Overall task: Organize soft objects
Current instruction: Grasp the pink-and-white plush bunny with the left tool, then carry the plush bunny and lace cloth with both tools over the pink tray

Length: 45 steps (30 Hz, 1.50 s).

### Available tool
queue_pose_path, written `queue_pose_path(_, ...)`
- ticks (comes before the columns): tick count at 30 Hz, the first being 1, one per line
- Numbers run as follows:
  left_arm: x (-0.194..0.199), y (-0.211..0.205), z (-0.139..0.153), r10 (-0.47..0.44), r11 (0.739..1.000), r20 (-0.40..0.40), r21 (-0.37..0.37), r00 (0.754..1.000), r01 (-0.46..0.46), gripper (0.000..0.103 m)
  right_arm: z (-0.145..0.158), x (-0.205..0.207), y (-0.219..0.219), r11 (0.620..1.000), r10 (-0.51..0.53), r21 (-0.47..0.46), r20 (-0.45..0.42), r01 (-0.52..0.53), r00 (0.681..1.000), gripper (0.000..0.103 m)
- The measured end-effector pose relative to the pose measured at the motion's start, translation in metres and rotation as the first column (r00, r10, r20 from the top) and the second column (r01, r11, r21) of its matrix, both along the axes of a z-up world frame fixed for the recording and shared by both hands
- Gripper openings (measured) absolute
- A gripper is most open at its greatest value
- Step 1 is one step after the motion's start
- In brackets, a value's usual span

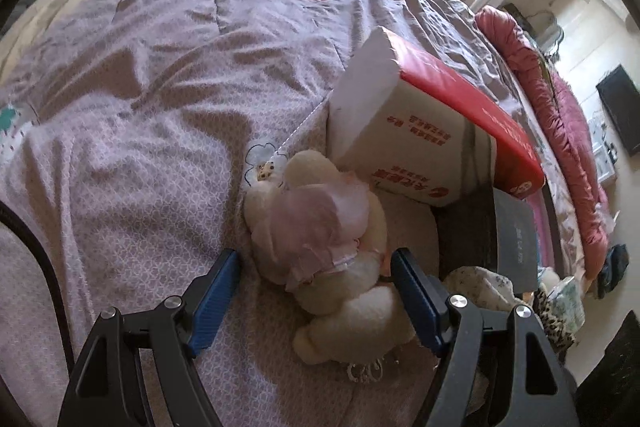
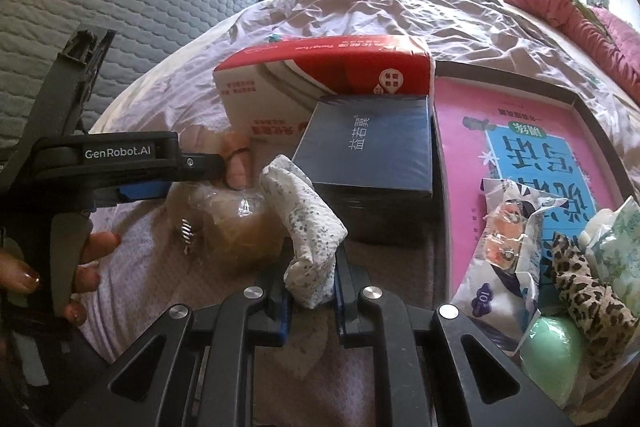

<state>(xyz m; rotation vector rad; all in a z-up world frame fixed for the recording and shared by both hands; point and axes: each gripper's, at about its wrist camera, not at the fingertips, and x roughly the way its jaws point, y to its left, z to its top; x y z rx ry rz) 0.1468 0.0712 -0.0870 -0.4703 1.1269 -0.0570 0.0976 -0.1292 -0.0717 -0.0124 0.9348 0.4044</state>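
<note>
left tool [image 1: 314, 283] spread wide around the squishy plush bear [image 1: 332, 247], grab its belly; right tool [image 2: 310, 287] clamped on the floppy speckled cloth [image 2: 308, 227]

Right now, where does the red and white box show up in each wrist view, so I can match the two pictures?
Left wrist view: the red and white box lies right of centre on the bed cover, just beyond the cream plush toy between the open left gripper fingers.
Right wrist view: the red and white box is upper centre, behind the dark blue box.
Shared landmark: the dark blue box.
</note>
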Motion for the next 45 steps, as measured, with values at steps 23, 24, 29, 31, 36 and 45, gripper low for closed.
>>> queue_pose_path(23,-0.024,0.018,0.020,0.011,0.999,0.071,-0.042,0.997,-0.008,0.042,0.022,-0.015,-0.004,0.999,0.044,0.023,0.076,-0.045,0.996,0.015)
queue_pose_path(24,-0.027,0.018,0.026,0.010,1.000,0.085,-0.030,0.996,-0.007,0.042,0.024,-0.017,-0.004,0.998,0.046,0.027,0.080,-0.049,0.996,0.015)
queue_pose_path(29,-0.036,0.016,0.050,0.010,1.000,0.134,0.005,0.991,-0.011,0.042,0.037,-0.027,-0.002,0.998,0.058,0.032,0.116,-0.063,0.991,0.015)
queue_pose_path(31,-0.040,0.015,0.055,0.007,1.000,0.147,0.015,0.989,-0.009,0.042,0.043,-0.030,-0.003,0.997,0.058,0.040,0.130,-0.064,0.990,0.015)
queue_pose_path(36,-0.047,0.003,0.074,-0.015,1.000,0.178,0.021,0.984,0.012,0.042,0.060,-0.038,-0.008,0.997,0.050,0.054,0.167,-0.060,0.985,0.015)
queue_pose_path(45,-0.057,-0.028,0.103,-0.074,0.996,0.232,0.061,0.970,0.061,0.042,0.082,-0.049,-0.024,0.997,0.030,0.067,0.217,-0.045,0.976,0.015)
